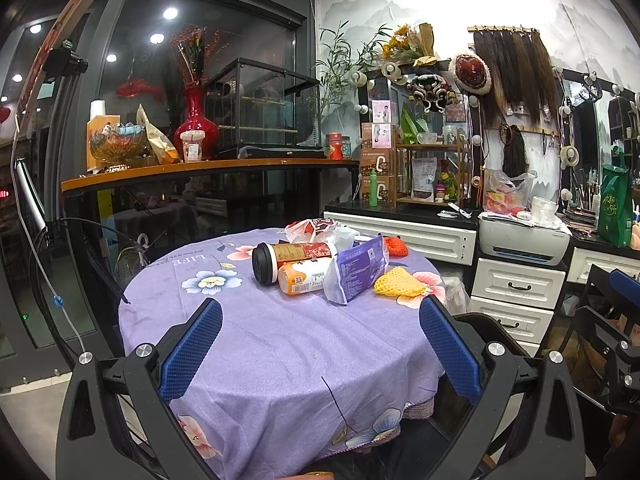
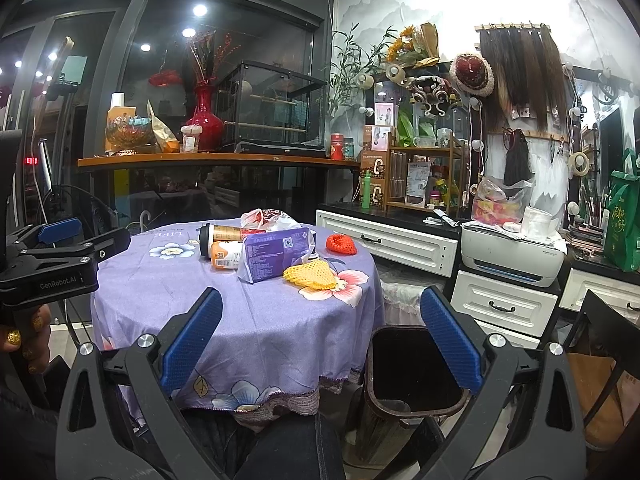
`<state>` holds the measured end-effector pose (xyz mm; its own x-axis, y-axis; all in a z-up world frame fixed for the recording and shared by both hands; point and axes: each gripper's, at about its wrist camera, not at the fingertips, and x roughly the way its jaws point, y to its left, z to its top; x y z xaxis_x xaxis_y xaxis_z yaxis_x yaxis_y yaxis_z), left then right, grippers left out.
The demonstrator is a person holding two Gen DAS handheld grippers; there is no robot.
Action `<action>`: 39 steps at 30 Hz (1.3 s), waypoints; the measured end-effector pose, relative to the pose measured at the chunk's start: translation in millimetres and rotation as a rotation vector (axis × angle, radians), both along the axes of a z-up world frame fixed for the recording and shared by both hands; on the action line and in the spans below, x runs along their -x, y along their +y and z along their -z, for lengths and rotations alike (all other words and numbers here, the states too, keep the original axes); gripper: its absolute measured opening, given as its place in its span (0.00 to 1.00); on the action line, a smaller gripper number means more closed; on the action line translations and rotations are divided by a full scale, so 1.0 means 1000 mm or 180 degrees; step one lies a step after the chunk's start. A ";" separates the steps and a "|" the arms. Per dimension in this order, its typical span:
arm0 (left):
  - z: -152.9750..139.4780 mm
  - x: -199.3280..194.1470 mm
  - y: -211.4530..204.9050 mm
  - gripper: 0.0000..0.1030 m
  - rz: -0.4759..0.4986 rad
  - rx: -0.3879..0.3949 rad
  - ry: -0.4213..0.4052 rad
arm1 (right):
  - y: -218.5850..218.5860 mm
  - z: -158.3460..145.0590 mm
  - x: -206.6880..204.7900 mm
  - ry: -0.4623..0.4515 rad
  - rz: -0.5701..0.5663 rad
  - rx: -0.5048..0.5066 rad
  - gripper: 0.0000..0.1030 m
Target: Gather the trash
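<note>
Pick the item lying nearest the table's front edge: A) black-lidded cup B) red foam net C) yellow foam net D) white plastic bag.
C: the yellow foam fruit net lies closest to the near edge of the round purple-clothed table; the other trash sits farther back.

Matt cloth tablecloth (image 1: 260, 344), glossy plastic purple pouch (image 1: 360, 272), foam-net yellow sleeve (image 1: 398, 282).

tablecloth (image 1: 280, 344) lilac floral | pouch (image 1: 358, 274) purple | net (image 1: 398, 282) yellow | tongs pads (image 1: 192, 348) blue

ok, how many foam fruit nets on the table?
2. Yellow net at the table's right edge, nearest the bin; red net behind it, beyond the purple packet. The pile could hide more.
</note>
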<state>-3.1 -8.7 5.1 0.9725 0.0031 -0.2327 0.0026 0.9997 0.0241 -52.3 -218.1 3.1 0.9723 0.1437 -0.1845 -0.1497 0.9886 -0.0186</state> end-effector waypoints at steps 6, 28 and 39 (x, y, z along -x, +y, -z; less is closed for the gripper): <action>0.001 0.000 0.000 0.95 -0.0003 -0.0001 -0.0001 | -0.001 0.000 0.000 0.0002 -0.0003 0.0001 0.95; 0.001 0.000 0.000 0.95 0.0000 -0.0004 0.0001 | -0.002 -0.001 -0.002 0.0002 -0.0004 0.0001 0.95; 0.009 -0.005 0.005 0.95 -0.0001 -0.0023 0.0024 | 0.001 -0.001 -0.003 0.0008 -0.0007 0.0012 0.95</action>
<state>1.6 -4.2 -3.9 0.9708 0.0051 -0.2400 0.0025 0.9995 0.0314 -49.2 -217.5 3.7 0.9715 0.1451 -0.1877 -0.1519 0.9882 -0.0219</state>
